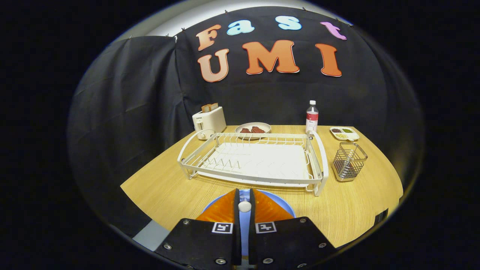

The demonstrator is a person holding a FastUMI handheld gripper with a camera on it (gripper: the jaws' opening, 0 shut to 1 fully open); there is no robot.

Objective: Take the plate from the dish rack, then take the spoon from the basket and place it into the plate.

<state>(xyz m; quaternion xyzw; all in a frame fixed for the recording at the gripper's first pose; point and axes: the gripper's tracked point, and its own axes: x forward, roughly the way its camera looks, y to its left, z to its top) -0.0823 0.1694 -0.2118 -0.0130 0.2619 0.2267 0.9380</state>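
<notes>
Gripper (244,206) fingers pinching a small white spoon (244,206) handle above a blue plate (287,207).
Beyond sits a white dish rack (255,159); a wire basket (349,161) stands to its right.

The hand-held gripper (244,204) points toward twelve o'clock. Its fingers (225,210) sit nearly together, a narrow gap between them, pinching a small rounded white piece.

A cream two-slot toaster (209,121) with bread slices (209,107) in its slots stands at the far left of the light wooden table (360,210). A clear plastic bottle with a red label (311,117) stands at the back, near a small white divided tray of seasonings (344,133).
</notes>
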